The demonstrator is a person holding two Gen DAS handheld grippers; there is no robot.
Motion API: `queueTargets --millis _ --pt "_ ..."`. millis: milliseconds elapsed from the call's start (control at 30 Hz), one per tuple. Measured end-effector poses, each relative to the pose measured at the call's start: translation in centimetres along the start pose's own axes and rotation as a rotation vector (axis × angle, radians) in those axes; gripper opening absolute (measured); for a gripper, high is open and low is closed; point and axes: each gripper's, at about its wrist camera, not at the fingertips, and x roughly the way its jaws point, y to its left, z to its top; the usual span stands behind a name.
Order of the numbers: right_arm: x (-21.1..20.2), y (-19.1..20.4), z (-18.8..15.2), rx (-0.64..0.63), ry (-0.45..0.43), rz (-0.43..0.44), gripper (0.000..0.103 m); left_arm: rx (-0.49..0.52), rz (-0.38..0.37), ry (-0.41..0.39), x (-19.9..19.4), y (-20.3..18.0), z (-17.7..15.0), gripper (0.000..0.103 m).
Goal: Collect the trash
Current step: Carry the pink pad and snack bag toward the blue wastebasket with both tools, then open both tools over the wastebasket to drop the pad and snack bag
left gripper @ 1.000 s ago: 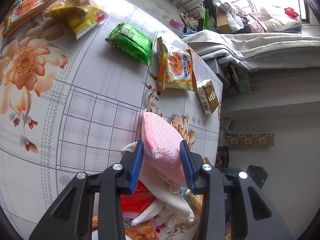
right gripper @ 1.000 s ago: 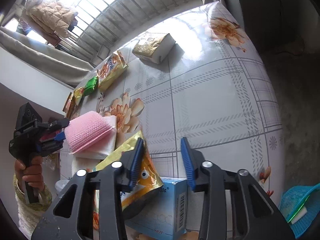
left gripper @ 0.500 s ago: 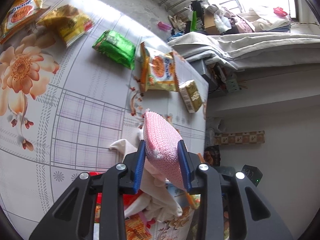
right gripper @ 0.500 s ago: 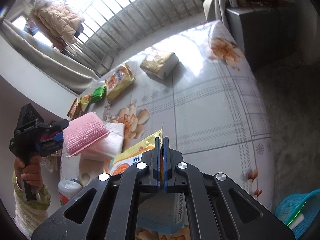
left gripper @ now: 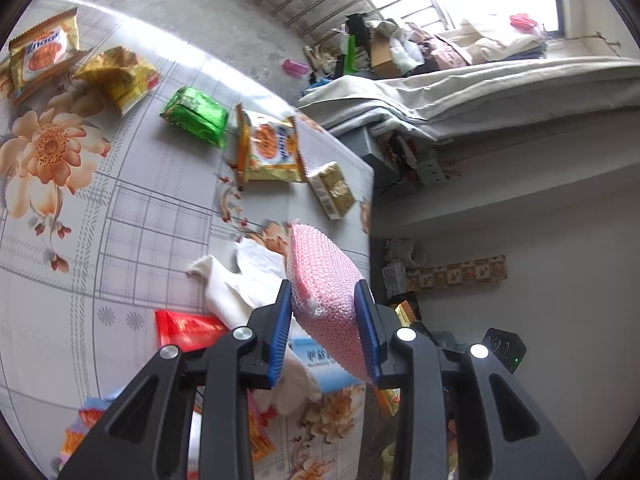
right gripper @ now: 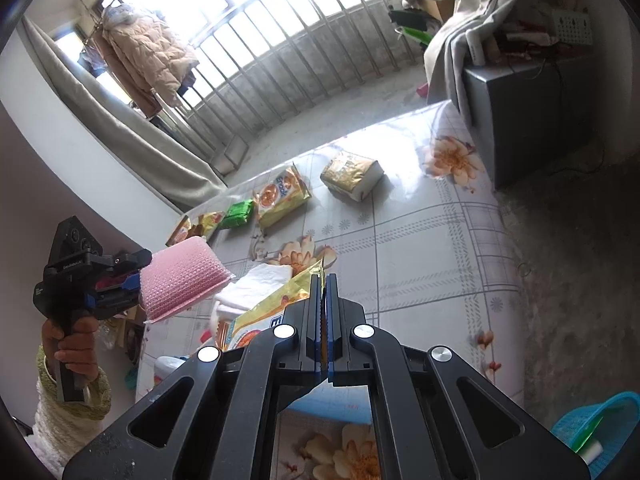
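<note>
In the left wrist view, the left gripper [left gripper: 323,320] pinches the pink bubble-wrap pad [left gripper: 326,292] between its blue jaws, as it did a second ago, but the pad now hangs higher above the tabletop [left gripper: 160,216] and more of the litter beneath shows: a crumpled white tissue [left gripper: 236,280] just below the pad, a red wrapper [left gripper: 184,328] left of it, and a light-blue tissue box [left gripper: 320,364] directly under the jaws. Farther off on the flowered cloth lie a green packet [left gripper: 196,116], an orange-and-yellow snack bag [left gripper: 270,150] beside it, a small gold pack [left gripper: 332,190] near the far edge, a crumpled yellow bag [left gripper: 120,78] and another snack bag [left gripper: 42,52] at the upper left; these lie apart from one another and from the pad. In the right wrist view, the right gripper [right gripper: 323,292] has changed most: its jaws, spread a second ago with a yellow snack wrapper [right gripper: 268,312] lying beside them, are now pressed together on that wrapper's upper edge, and the wrapper trails down to the left, off the tabletop [right gripper: 420,248]. To the left, a hand [right gripper: 70,340] in a pale knitted sleeve [right gripper: 68,416] holds up the left gripper [right gripper: 138,284] with the pink pad [right gripper: 180,276] well clear of the cloth, higher than before. White tissue [right gripper: 256,284] lies between pad and wrapper. A gold pack [right gripper: 352,176] and snack bag [right gripper: 282,196] lie farther off, and a blue basket [right gripper: 600,428] stands on the floor at lower right.
</note>
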Motion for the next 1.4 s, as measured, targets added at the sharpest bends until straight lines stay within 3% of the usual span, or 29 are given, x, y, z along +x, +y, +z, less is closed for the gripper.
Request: queueTargets --millis 333,633,833,967,1067,1233,1400 --pt "-8.7 -1.0 -3.7 0.023 -0.091 -0.012 0.001 0.147 -0.054 -0.012 -2.3 -6.6 -6.8 0.03" --pt "-16.6 -7.6 -12.9 0.185 -0.14 -0.112 0.001 0.297 -0.103 0.123 1.7 -12.5 -17.1 0.03" --pt "-21.8 -15.6 -20.8 0.411 -0.206 -0.177 0.001 0.412 -0.07 0.259 8.7 -17.2 -23.6 0.03" --pt "-24.5 -20.7 -26.4 0.553 -0.255 -0.302 0.001 0.559 0.006 0.317 15.0 -21.2 -28.6 0.03" --pt "-25.2 -23.6 -29.7 0.631 -0.254 -0.409 0.001 0.613 0.036 0.388 19.8 -23.0 -32.0 0.03" --pt "-25.1 -27.4 -33.3 0.695 -0.227 -0.58 0.001 0.73 0.1 0.454 28.0 -25.7 -37.8 0.03" --pt "-23.6 -30.8 -34.1 0.694 -0.187 -0.762 0.001 0.851 0.174 0.508 35.5 -27.1 -42.5 0.03"
